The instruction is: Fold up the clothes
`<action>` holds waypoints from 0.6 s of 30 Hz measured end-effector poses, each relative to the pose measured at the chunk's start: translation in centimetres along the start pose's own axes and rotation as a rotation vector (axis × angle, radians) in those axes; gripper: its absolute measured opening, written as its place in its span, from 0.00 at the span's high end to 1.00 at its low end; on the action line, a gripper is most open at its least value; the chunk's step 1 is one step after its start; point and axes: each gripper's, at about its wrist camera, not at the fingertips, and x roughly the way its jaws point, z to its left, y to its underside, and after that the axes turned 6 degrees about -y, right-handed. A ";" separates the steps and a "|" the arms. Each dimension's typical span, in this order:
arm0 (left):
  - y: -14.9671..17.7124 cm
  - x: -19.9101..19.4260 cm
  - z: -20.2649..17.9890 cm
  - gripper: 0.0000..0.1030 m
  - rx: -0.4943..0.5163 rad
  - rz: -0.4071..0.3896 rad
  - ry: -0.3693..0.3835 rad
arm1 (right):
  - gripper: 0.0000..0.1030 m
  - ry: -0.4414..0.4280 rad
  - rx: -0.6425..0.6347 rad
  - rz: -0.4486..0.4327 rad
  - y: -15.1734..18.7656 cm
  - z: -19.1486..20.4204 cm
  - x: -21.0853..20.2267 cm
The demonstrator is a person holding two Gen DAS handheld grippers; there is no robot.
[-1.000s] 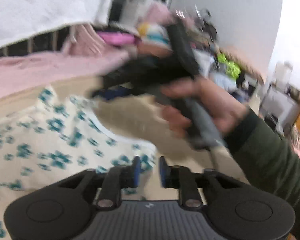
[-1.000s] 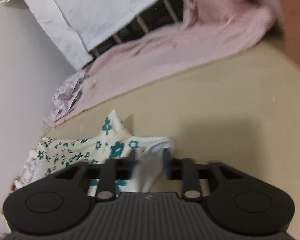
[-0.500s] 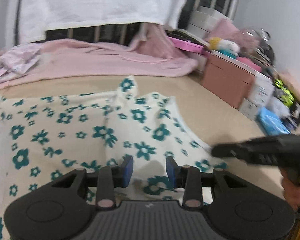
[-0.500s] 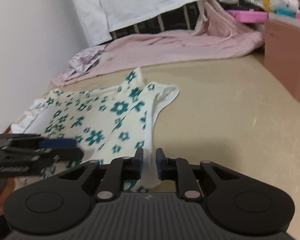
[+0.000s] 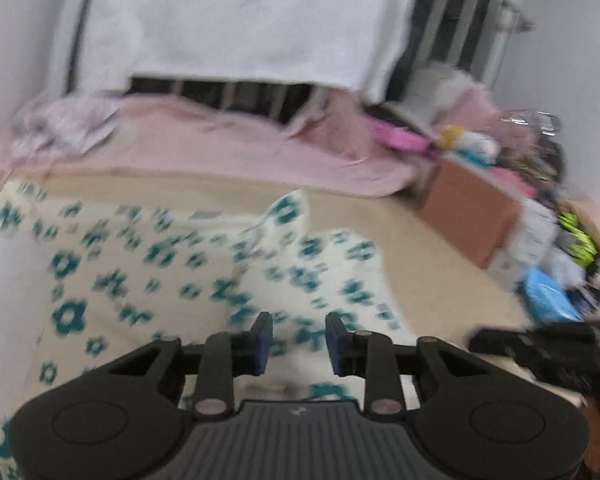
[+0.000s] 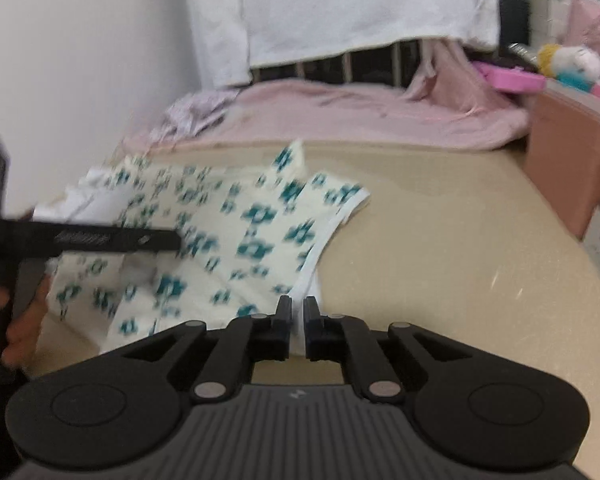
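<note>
Cream garment with teal flowers spread flat on the beige surface, in front of a pink blanket; white-trimmed edge nearest the right gripper. Right jaws pinched nearly together on that white edge; left gripper part open above the cloth, gripping nothing.
</note>
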 end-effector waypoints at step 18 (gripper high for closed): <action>3.9 0.7 -4.7 0.67 0.259 0.073 0.008 | 1.00 -0.081 0.261 0.054 -6.8 -7.2 12.8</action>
